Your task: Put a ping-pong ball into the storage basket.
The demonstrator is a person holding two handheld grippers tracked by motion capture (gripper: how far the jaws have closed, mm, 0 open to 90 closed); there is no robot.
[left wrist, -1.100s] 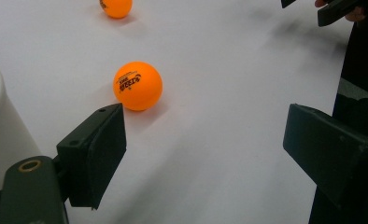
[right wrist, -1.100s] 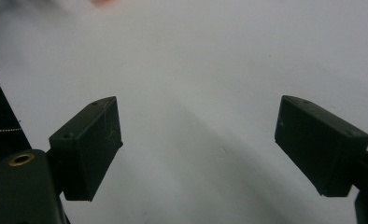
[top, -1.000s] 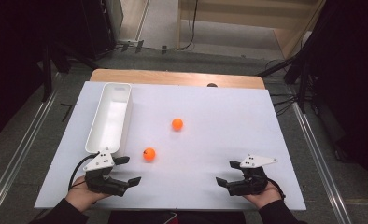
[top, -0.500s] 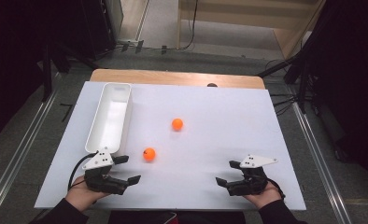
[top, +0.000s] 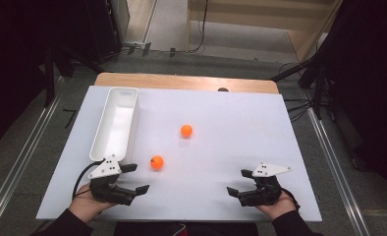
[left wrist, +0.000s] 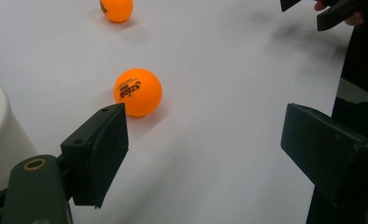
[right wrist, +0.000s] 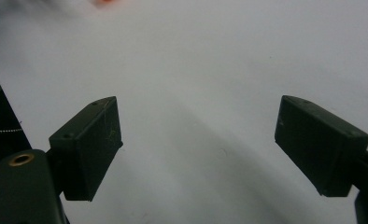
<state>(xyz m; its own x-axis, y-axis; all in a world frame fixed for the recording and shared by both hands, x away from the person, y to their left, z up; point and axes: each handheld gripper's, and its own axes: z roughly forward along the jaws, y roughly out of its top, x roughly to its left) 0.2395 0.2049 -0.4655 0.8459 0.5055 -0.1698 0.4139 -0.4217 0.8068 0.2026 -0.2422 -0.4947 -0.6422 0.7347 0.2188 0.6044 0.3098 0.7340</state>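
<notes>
Counting two orange balls, one white tray, two grippers

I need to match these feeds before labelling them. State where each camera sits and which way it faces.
High view: above the person's side, looking forward and down at the table; both hands show, left gripper, right gripper.
Left gripper view: rides that gripper, looking between open jaws at the near orange ball.
Right gripper view: looks between open jaws at bare tabletop.
Shared: high and left gripper views show both balls, including the far orange ball.
</notes>
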